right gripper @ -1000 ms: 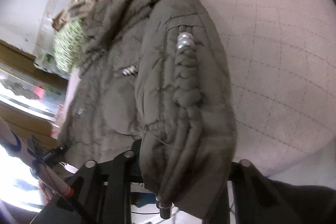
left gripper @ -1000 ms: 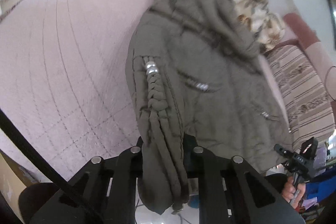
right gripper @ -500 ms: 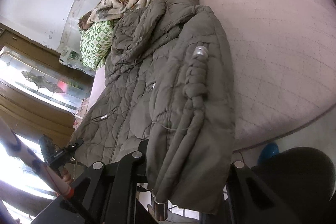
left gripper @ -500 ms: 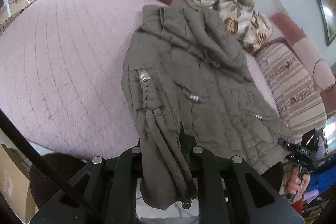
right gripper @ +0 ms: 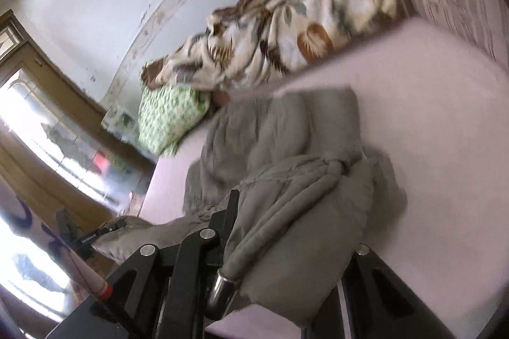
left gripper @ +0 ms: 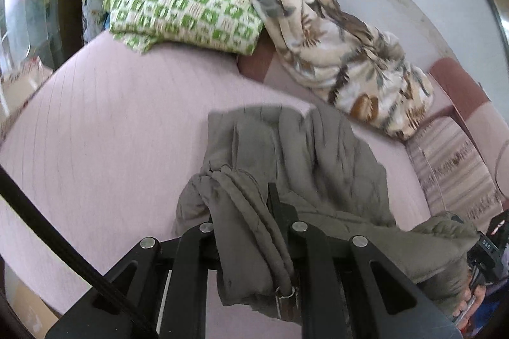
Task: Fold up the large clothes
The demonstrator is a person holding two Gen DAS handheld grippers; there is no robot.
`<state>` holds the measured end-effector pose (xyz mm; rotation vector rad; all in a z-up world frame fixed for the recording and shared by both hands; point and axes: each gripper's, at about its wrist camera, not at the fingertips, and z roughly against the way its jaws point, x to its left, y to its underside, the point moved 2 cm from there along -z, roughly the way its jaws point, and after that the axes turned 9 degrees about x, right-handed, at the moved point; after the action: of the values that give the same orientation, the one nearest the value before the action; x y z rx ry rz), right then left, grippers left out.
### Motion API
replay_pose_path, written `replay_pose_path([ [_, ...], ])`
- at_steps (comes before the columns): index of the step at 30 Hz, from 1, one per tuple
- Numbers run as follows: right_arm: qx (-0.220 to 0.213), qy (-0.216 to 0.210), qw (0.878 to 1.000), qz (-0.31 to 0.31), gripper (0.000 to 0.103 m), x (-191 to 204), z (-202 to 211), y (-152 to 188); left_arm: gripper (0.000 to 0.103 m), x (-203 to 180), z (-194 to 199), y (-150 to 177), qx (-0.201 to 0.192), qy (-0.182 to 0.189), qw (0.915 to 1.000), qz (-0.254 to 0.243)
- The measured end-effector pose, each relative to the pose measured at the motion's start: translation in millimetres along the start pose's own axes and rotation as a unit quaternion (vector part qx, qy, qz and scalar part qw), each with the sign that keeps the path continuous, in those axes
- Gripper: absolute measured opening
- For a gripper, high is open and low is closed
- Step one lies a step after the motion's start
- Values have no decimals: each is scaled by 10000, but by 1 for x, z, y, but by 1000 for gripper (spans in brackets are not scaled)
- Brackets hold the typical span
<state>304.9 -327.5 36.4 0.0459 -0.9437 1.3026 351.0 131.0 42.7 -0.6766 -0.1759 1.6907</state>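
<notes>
the grey-green quilted jacket (left gripper: 296, 154) lies bunched near the front edge of the pink quilted bed (left gripper: 105, 129), its lower part lifted off the cover and doubled toward the hood end, a drawcord with a metal tip hanging from the raised fabric. the left gripper (left gripper: 246, 231) is clamped on a thick fold of the jacket at the bed's front edge. the right gripper (right gripper: 286, 243) pinches another bundled fold alongside. a green checked pillow (left gripper: 184, 8) and a leaf-print blanket (left gripper: 334, 46) sit at the far edge.
</notes>
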Motion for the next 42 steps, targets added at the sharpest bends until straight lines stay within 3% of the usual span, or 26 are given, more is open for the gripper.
replay_pose_path([
  [5,-140,299,9995,12,18,9,-41,-72,15,-7,-39,-78,14,-170,9996,237],
  [10,-12,751,9970,-175,18,-4,-101,-140,15,-6,-112,-137,275,-755,9963,293],
  [17,423,1466,9871,-477,19,-43,-204,-181,19,3,-214,-165,715,-1187,9893,466],
  [23,593,1482,9849,-673,19,-77,-256,-178,20,13,-268,-157,756,-1251,9880,502],
  [33,310,672,9905,-1158,20,-115,-276,-168,21,3,-294,-146,236,-1414,9895,205],
  [39,418,630,9887,-1296,22,-114,-275,-171,25,-1,-266,-158,516,-1400,9886,189],
  [40,459,652,9878,-1335,25,-112,-272,-173,30,1,-249,-161,434,-1223,9911,289],
  [42,382,602,9876,-1396,44,-103,-257,-178,40,3,-213,-166,256,-782,9955,478],
])
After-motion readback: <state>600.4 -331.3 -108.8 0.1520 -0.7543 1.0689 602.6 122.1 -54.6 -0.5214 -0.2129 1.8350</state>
